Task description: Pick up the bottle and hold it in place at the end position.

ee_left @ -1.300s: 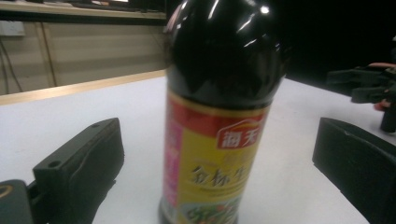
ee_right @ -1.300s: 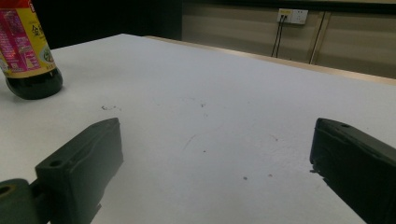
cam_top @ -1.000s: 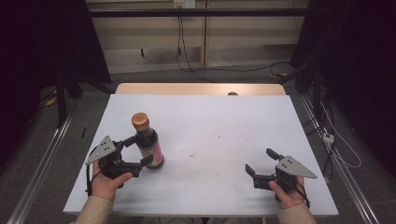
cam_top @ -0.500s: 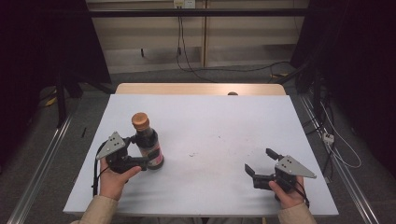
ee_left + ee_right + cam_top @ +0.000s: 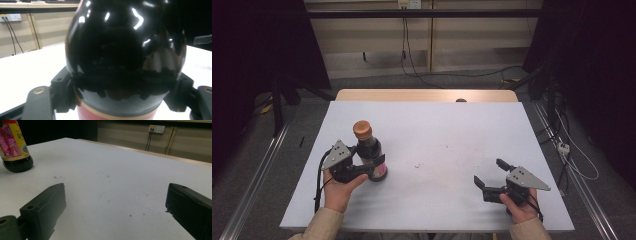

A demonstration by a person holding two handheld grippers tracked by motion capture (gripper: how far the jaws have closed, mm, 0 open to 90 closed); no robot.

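Two grippers: we hold one in each hand at the near edge of the white table [image 5: 452,130].
Left jaws: we have them pressed against both sides of the dark glass sauce bottle with the orange-brown cap [image 5: 369,152]; in the left gripper view the black pads sit tight on the glossy belly of the bottle [image 5: 125,55], just above its red and gold label band.
Left gripper [image 5: 367,167]: we see it level with the bottle's lower body, our left hand [image 5: 337,187] behind it.
Bottle: we see it upright on the left part of the table, its base on the surface; in the right gripper view its pink and yellow label and dark base [image 5: 15,147] show far off at upper left.
Right jaws: we have them spread wide with bare tabletop between them.
Right gripper [image 5: 490,175]: we hold it low over the near right part of the table, well apart from the bottle, our right hand [image 5: 519,205] behind it.
Table marks: we see a few small dark specks [image 5: 419,164] between the two grippers.
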